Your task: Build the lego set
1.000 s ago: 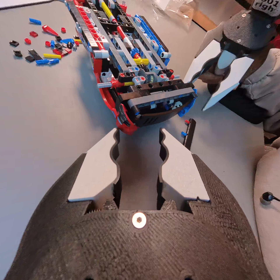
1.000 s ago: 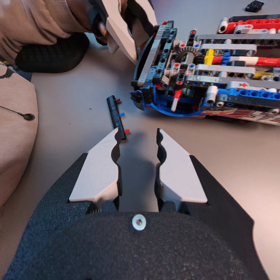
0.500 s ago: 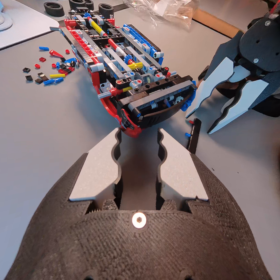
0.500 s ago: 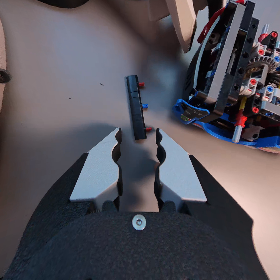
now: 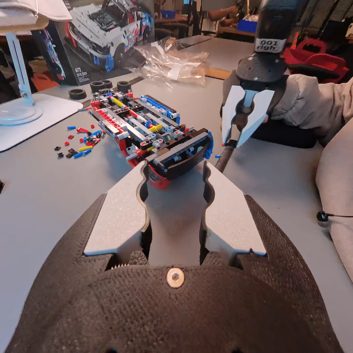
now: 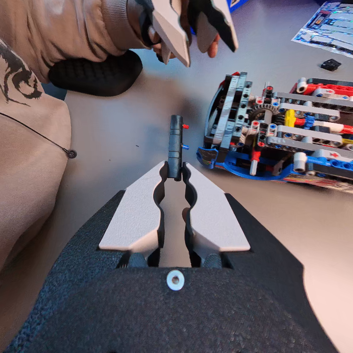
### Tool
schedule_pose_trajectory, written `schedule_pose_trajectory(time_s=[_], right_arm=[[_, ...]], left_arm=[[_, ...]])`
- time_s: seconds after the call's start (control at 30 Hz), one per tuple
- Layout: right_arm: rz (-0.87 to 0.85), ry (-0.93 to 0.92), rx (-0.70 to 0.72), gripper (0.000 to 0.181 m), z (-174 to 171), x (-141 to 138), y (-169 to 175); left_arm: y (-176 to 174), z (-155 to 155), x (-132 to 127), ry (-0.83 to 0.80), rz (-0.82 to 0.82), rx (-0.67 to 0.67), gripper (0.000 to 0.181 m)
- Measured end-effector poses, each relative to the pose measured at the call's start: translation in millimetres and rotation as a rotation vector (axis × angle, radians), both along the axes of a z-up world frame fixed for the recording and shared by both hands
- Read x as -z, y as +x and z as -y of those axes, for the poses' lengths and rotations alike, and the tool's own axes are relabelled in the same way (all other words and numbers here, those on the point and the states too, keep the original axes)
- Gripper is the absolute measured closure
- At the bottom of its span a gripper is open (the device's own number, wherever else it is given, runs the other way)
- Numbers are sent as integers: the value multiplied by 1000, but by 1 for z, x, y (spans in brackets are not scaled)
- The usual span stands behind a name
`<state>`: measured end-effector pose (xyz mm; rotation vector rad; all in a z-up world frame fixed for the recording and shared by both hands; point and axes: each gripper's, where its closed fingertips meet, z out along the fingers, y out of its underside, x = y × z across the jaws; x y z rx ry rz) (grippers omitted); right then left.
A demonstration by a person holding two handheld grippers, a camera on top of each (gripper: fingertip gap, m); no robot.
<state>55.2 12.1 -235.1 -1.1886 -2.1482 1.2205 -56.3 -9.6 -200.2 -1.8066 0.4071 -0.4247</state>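
The partly built Lego car chassis [image 5: 152,133], red, blue, grey and black, lies on the grey table [image 5: 47,191]. My left gripper [image 5: 174,168] is open and empty, its tips just in front of the chassis' near end. My right gripper [image 6: 174,168] is shut on the near end of a black beam [image 6: 175,143] with red and blue pins, left of the chassis [image 6: 277,137]. In the left wrist view the right gripper [image 5: 232,141] holds that beam [image 5: 224,156] by its upper end, tilted, beside the chassis' blue corner. The left gripper [image 6: 191,38] shows blurred at the top of the right wrist view.
Loose small pieces [image 5: 82,139] lie left of the chassis, black tyres [image 5: 99,86] behind it. The set's box [image 5: 95,38], clear plastic bags [image 5: 175,63] and a lamp base [image 5: 19,112] stand at the back. A printed sheet [image 6: 328,28] and a small black piece [image 6: 330,65] lie beyond the chassis. Left tips to right tips: about 12 centimetres.
My right gripper has moved onto the black beam and shut on its near end. My left gripper has tilted up, staying open by the chassis end.
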Motion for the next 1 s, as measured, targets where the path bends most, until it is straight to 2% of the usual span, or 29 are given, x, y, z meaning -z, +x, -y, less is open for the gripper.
schedule_pose_trajectory(time_s=[0.17,0.5,0.57,0.77,1.0], right_arm=[[-34,-108,81,169,-13,-10,-8],[-175,-161,68,169,-1,-38,-13],[-236,-112,75,169,1,-43,-16],[-367,172,120,169,4,-41,-25],[-418,288,120,169,10,-36,-27]], left_arm=[[13,6,-5,22,33,56,133],[51,12,5,13,-66,165,137],[57,13,1,19,-35,183,141],[47,4,-4,-41,145,100,155],[47,1,-8,-111,397,121,166]])
